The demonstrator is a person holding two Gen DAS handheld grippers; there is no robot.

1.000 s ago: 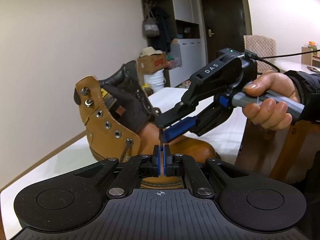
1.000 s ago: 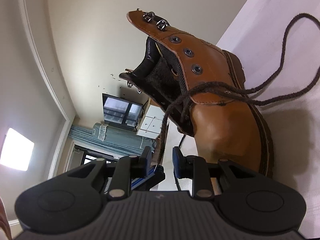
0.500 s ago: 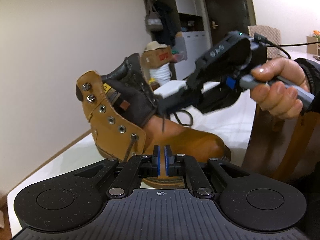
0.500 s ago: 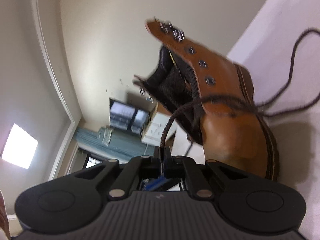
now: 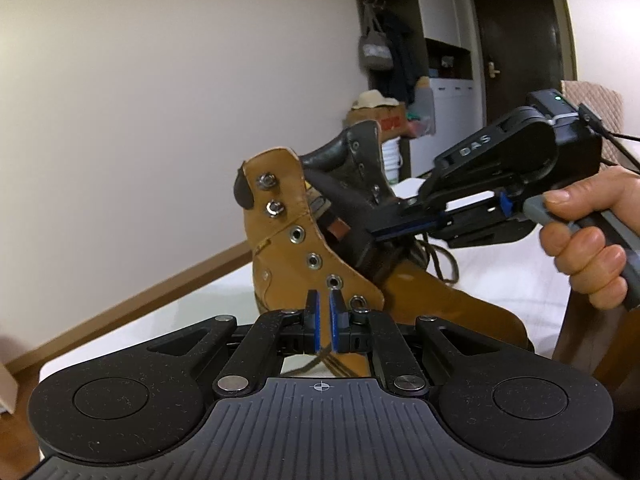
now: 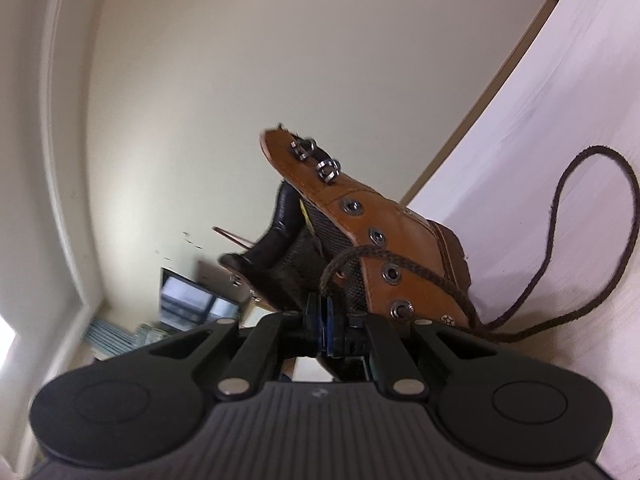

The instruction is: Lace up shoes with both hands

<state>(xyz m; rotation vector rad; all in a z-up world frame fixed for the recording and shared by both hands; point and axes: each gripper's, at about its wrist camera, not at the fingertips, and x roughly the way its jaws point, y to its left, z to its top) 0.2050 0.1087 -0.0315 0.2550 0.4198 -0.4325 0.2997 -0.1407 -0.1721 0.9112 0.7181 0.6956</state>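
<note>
Warm, even indoor light fills both views, and the pale wall (image 5: 152, 128) fades into dim corners under the dark vignette of the fisheye lens. Straight lines bow hard toward the edges, most of all the ceiling moulding (image 6: 60, 160) in the right wrist view, where a bright patch burns out at the left edge. There the background furniture smears with motion blur, while the boot (image 6: 384, 248) stays fairly sharp and the white counter (image 6: 560, 128) is nearly washed out.
</note>
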